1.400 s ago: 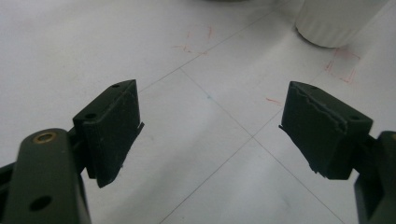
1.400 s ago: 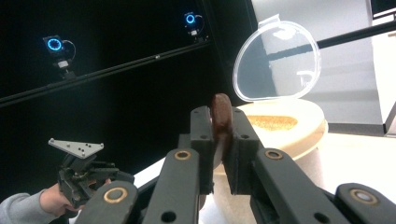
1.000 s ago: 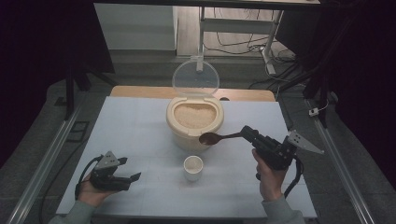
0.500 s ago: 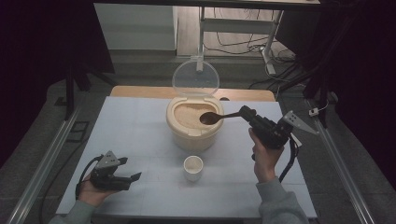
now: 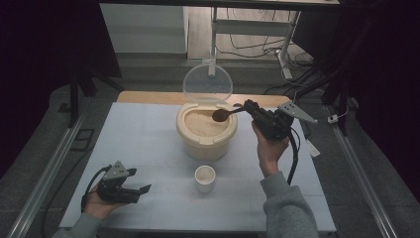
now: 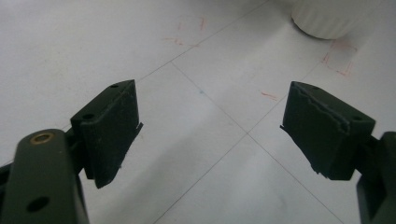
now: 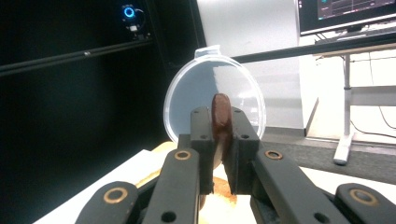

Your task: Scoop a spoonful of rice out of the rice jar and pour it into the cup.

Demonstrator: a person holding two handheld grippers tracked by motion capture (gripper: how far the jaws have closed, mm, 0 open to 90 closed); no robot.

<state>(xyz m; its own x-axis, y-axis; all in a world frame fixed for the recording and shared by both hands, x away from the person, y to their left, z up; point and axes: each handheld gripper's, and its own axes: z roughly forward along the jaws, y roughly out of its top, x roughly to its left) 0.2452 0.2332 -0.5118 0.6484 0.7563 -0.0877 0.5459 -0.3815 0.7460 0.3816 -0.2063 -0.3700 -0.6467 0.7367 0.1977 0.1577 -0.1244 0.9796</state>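
Note:
A cream tub (image 5: 205, 131) of pale grain stands at the table's middle back, its clear round lid (image 5: 207, 82) tipped up behind it. My right gripper (image 5: 249, 108) is shut on the handle of a brown wooden spoon (image 5: 223, 115), whose bowl hangs over the tub's right side. In the right gripper view the spoon (image 7: 221, 114) sits edge-on between the jaws, with the lid (image 7: 212, 98) behind. A small white cup (image 5: 205, 177) stands in front of the tub. My left gripper (image 5: 141, 192) rests open on the table at the front left, its fingers (image 6: 112, 128) wide apart over bare table.
The white table top (image 5: 143, 144) has faint red marks (image 6: 338, 58) near the cup's base (image 6: 327, 18). Metal rails (image 5: 47, 168) run along both sides. A desk frame and cables (image 5: 282, 49) stand on the floor beyond the far edge.
My right gripper has carried the spoon up and away from near the cup to over the tub's right side. The left gripper has stayed where it was.

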